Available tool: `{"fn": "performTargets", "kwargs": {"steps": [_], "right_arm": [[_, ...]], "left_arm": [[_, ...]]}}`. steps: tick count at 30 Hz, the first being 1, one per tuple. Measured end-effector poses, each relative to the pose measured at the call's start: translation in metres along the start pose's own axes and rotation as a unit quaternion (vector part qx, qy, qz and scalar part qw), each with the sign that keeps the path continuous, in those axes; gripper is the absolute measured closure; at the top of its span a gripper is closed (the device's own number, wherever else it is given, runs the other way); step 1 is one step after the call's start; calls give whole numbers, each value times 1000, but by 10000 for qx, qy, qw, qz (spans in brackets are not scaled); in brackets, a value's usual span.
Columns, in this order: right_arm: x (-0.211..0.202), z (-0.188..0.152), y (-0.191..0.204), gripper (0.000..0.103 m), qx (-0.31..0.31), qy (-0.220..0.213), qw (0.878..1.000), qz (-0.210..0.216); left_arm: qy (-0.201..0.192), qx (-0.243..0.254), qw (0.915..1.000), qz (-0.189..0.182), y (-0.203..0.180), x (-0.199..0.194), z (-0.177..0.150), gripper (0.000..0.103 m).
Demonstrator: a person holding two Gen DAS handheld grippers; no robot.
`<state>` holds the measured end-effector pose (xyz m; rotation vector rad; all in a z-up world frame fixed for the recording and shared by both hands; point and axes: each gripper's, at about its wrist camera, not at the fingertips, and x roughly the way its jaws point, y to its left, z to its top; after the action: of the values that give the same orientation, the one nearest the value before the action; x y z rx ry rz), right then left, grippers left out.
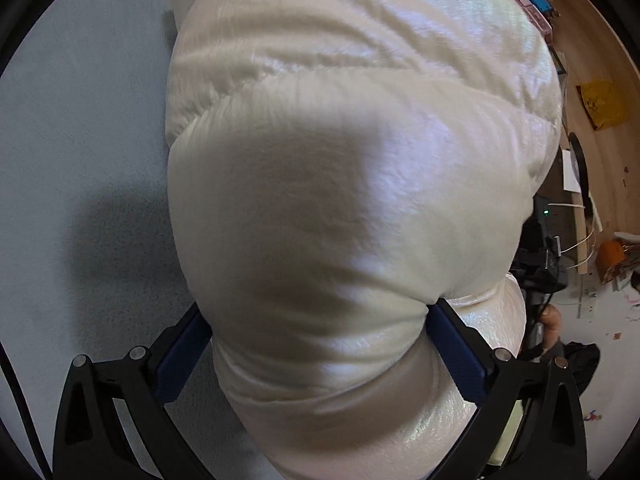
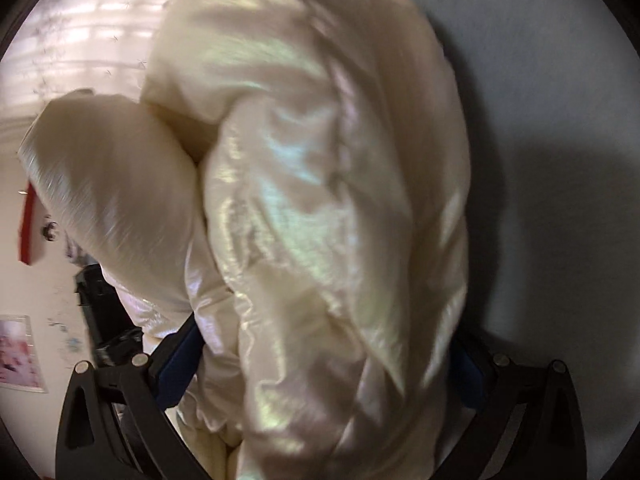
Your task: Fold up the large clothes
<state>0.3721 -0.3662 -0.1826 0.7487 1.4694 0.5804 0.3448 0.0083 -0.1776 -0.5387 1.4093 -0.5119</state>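
We hold the cream puffer jacket (image 1: 340,184) above the grey table (image 1: 80,120). The left gripper (image 1: 320,344) and the right gripper (image 2: 320,360) both pinch thick padding. It seems light, soft and slippery, so we should grip at the quilted seams.

Glare sheening on the puffy jacket (image 1: 360,200), fisheye edges darkening.
Right view blurring; shadow falling on the worktop (image 1: 80,160).

The puffy cream jacket (image 1: 340,200) blocks everything ahead of me; I see open grey tabletop (image 1: 80,140) left of it, floor clutter (image 1: 600,248) beyond its right edge.
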Motion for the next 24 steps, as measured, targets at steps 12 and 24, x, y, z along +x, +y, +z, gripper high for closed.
{"fn": "performTargets", "kwargs": {"steps": [12, 24], "right_arm": [[16, 1, 11, 0, -358, -112, 9975, 606], [-8, -27, 56, 18, -1242, -688, 9862, 850]], "left_arm": [[-111, -75, 9975, -688, 25, 10, 10, 0], [-878, 816, 9927, -143, -19, -17, -5, 3]]}}
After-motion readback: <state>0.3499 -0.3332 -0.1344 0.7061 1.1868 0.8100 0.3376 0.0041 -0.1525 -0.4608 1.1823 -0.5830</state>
